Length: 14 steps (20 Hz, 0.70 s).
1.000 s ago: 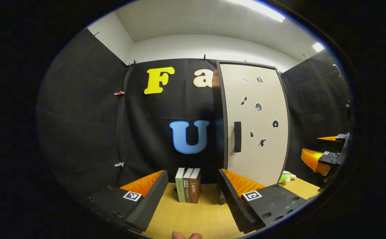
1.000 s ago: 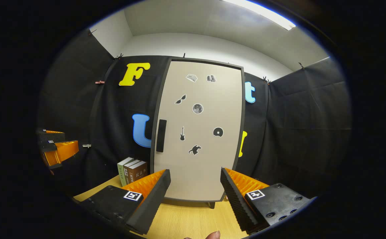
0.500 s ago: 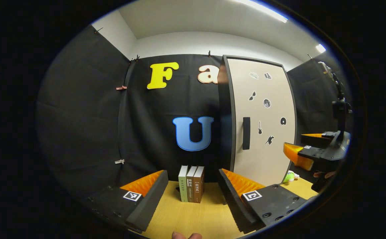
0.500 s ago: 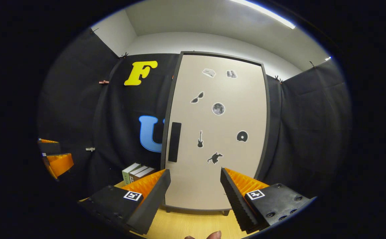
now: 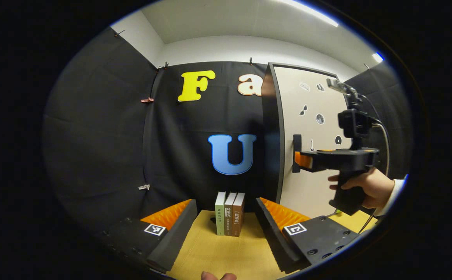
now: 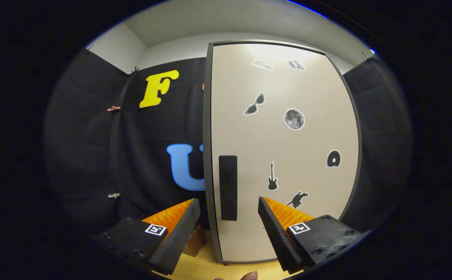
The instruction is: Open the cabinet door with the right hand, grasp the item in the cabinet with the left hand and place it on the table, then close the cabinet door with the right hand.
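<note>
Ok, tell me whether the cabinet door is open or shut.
Shut: the cabinet door sits flush in its dark frame, and the right hand-held gripper has only reached its handle.

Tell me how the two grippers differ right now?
The right gripper is raised at the cabinet door's handle; the left gripper sits low over the table, facing the books. Neither holds anything. Both are open.

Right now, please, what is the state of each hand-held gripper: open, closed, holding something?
Left hand-held gripper: open, holding nothing, facing the books.
Right hand-held gripper: open, holding nothing, its fingers on either side of the cabinet door handle, not yet closed on it.
</note>
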Each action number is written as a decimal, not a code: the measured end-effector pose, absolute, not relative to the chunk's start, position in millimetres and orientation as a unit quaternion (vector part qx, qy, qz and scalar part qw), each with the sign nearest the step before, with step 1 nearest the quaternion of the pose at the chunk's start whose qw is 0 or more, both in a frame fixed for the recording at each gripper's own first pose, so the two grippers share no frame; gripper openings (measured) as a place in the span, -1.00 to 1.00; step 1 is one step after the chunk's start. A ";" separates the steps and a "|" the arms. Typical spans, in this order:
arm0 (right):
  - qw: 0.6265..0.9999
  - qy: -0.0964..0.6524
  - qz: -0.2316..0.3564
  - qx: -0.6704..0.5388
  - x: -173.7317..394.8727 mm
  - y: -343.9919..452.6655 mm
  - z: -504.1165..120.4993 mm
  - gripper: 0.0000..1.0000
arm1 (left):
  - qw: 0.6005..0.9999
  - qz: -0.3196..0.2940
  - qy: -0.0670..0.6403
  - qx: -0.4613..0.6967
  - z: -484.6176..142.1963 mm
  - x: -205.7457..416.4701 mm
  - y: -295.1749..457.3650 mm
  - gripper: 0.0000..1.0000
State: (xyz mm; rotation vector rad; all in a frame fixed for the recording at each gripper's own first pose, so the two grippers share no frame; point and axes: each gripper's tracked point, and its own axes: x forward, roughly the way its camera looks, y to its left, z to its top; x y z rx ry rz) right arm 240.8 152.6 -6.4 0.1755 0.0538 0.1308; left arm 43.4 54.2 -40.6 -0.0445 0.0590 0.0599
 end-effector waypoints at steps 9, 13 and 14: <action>0.995 0.043 0.033 0.082 302.6 159.0 -19.5 0.22 | 0.997 0.057 0.033 -0.036 -43.3 24.8 82.1 0.89; 0.997 0.034 0.027 0.061 313.6 157.1 -23.3 -0.20 | 0.997 0.060 0.035 -0.034 -43.6 17.0 84.8 0.89; 0.997 0.042 0.030 0.065 305.1 159.2 -22.9 -0.31 | 0.997 0.059 0.035 -0.035 -43.6 16.1 83.5 0.89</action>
